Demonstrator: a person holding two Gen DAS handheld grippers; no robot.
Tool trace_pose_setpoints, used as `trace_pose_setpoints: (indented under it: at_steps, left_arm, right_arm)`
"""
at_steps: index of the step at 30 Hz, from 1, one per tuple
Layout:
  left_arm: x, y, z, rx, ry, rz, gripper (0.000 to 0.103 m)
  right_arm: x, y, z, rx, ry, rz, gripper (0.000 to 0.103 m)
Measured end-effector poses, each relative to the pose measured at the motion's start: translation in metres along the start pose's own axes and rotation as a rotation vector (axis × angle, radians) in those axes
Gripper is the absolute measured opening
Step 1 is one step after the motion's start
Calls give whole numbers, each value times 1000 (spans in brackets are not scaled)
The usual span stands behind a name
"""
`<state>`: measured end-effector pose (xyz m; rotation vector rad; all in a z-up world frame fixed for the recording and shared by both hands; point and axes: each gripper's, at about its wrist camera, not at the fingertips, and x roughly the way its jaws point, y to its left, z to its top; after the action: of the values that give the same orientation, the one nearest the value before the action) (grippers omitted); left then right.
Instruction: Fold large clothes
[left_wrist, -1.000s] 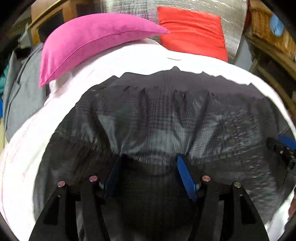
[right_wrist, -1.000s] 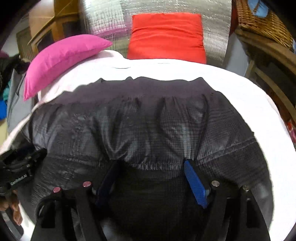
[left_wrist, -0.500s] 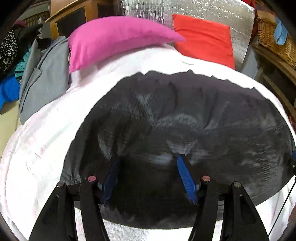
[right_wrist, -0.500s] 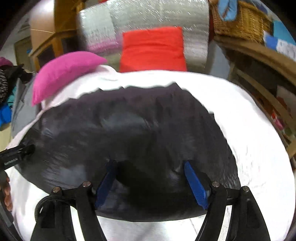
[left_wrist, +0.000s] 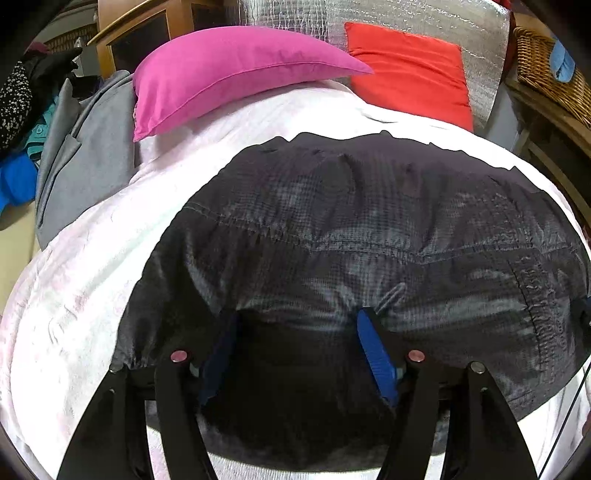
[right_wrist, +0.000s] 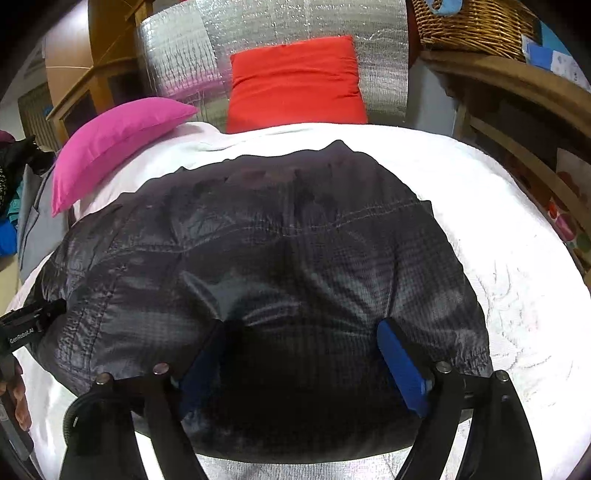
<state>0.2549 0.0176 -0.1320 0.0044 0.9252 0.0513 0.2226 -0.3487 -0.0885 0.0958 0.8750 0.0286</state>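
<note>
A dark checked jacket (left_wrist: 369, 221) (right_wrist: 277, 240) lies folded and flat on the white bed cover (left_wrist: 92, 277) (right_wrist: 498, 240). My left gripper (left_wrist: 297, 317) sits at its near left edge, jaws opening slightly, with the jacket's near fold between the blue pads (left_wrist: 376, 354). At the near right edge my right gripper (right_wrist: 301, 325) has its jaws opening wide over the same fold. The pads do not visibly pinch the cloth. In the right wrist view the left gripper (right_wrist: 26, 325) shows at the left edge, with a person's fingers below it.
A pink pillow (left_wrist: 229, 74) (right_wrist: 118, 136) and a red pillow (left_wrist: 406, 66) (right_wrist: 295, 81) lie at the bed's far end against a silver panel. A grey garment (left_wrist: 81, 155) and other clothes are heaped left of the bed. Wooden shelves with a wicker basket (right_wrist: 472, 26) stand right.
The jacket, held up and bunched a second ago, now lies lower and flatter on the bed. Both grippers drew back towards the near edge, and the right jaws have widened.
</note>
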Motion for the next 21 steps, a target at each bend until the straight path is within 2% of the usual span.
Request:
trace_pose_setpoints:
  at_steps: [2, 3, 5, 7, 8, 10, 11, 13, 17, 19, 21]
  left_arm:
    - [-16, 8, 1, -35, -40, -26, 68]
    - [-28, 14, -2, -60, -88, -31, 69]
    - [-39, 23, -7, -73, -136, -13, 69]
    - [-36, 31, -13, -74, -124, 3, 69]
    - [-28, 34, -16, -71, -86, 17, 69]
    - [-8, 37, -23, -47, -17, 26, 71]
    - [-8, 36, -25, -33, -26, 30, 72]
    - [-15, 36, -20, -20, -28, 32, 72]
    - [-32, 58, -2, -73, -98, 3, 72]
    - [-26, 76, 9, -107, -83, -21, 72]
    - [-10, 94, 18, -143, -23, -95, 73]
  right_arm:
    - [-16, -2, 3, 19, -27, 25, 86]
    - [-25, -4, 4, 35, -55, 35, 86]
    - [-38, -8, 3, 50, -96, 36, 86]
    - [-38, -10, 1, 44, -94, 34, 86]
    - [-33, -12, -1, 39, -74, 29, 86]
    - [-13, -20, -6, 53, 10, 35, 86]
    - [-6, -22, -8, 61, 30, 44, 87]
    - [-10, -25, -5, 65, 15, 50, 87]
    - [-28, -48, 11, 141, -31, 105, 87]
    - [-29, -72, 24, 196, -31, 131, 87]
    - [-22, -98, 33, 254, -12, 140, 87]
